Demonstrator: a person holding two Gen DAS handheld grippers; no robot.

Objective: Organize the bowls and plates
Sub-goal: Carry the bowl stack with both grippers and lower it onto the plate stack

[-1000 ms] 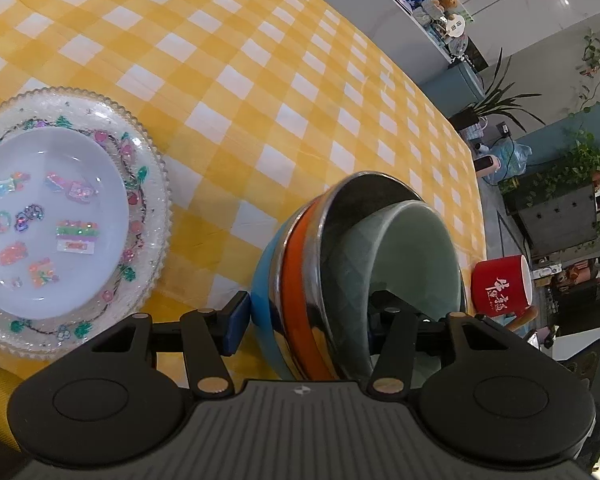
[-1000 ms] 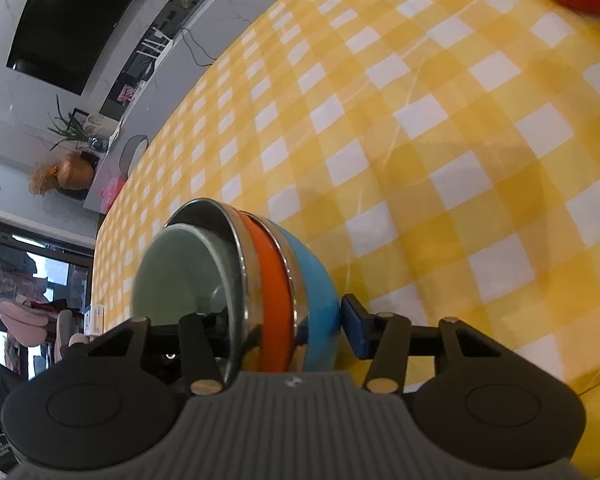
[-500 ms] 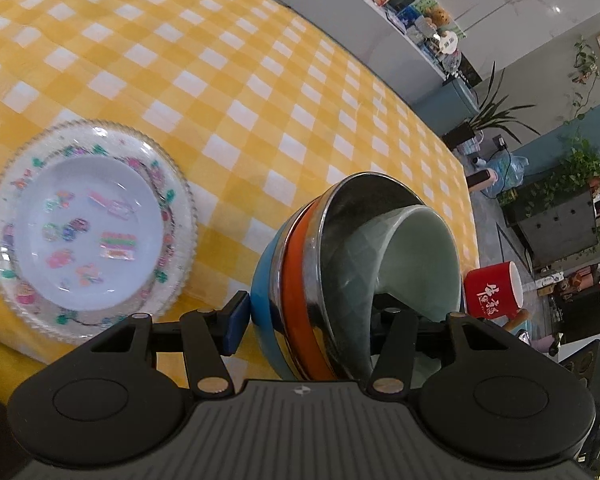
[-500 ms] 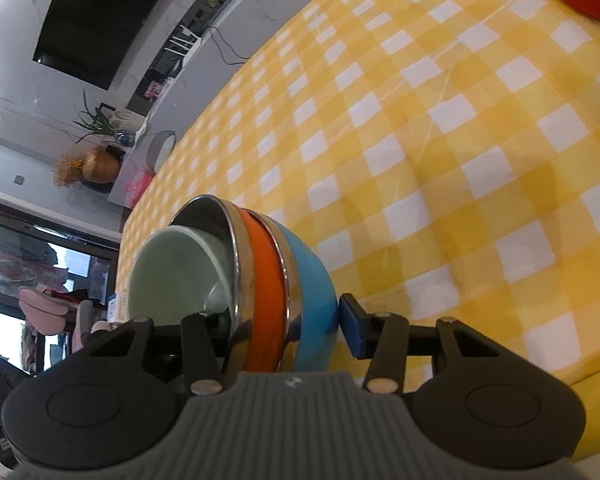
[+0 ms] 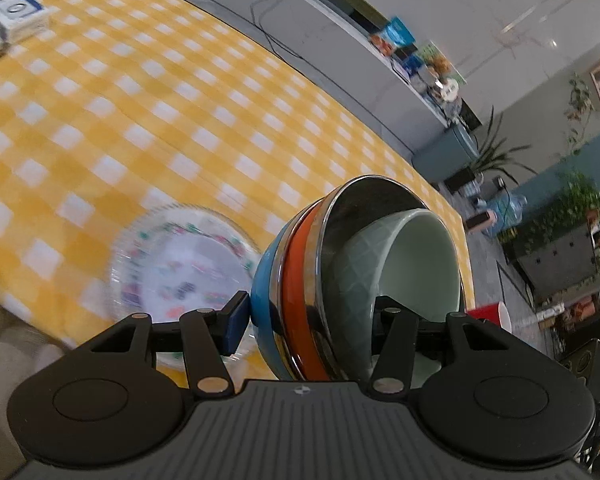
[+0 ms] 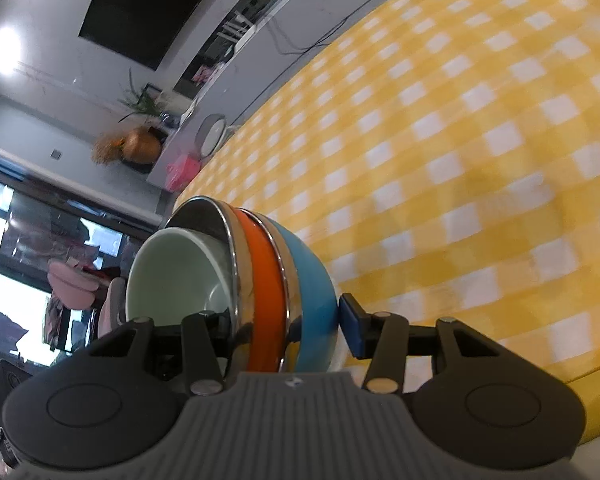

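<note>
A nested stack of bowls [image 5: 312,280], blue outermost, then orange with steel rims, with a pale green ceramic bowl [image 5: 416,264] inside, is held tilted above the yellow checked table. My left gripper [image 5: 312,320] is shut on the stack's rim, one finger outside the blue bowl, one inside the green. My right gripper [image 6: 284,324] grips the same stack [image 6: 268,276] from the opposite side. A clear decorated plate [image 5: 180,268] lies on the table below and left of the stack, blurred.
A red mug [image 5: 490,316] stands at the table's right edge behind the stack. A white box [image 5: 20,16] sits at the far left corner. The near table edge runs just below both grippers. A counter with clutter lies beyond the table.
Both grippers have lifted the bowl stack higher and pulled back; the plate now looks smaller and sits closer under the stack. The grip is unchanged.
</note>
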